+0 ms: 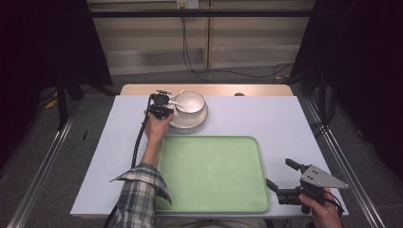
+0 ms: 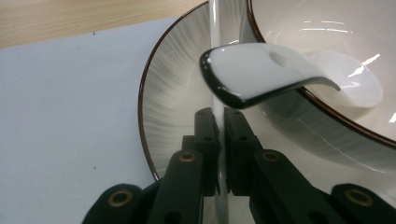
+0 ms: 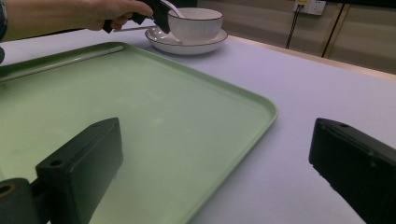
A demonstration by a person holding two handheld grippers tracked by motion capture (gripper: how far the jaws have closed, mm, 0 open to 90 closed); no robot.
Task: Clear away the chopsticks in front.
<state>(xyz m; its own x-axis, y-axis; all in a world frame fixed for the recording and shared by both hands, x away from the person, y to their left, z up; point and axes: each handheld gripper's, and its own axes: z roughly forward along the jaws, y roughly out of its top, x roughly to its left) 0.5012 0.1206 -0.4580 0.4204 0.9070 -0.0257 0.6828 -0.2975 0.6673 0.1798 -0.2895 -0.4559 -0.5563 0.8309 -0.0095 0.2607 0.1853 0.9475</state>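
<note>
Two fingers of your left gripper [image 2: 219,154] were clamped on the saucer [image 2: 175,98] rim, far side of the bench [image 1: 285,123]. Glazed ceramic: stiff, slick, brittle, and top-heavy with the bowl [image 1: 190,101] and loose spoon [image 2: 280,70] aboard. Grip deeper on the rim. Right gripper [image 3: 224,172] fingers were apart, near the tray [image 1: 214,173].
</note>
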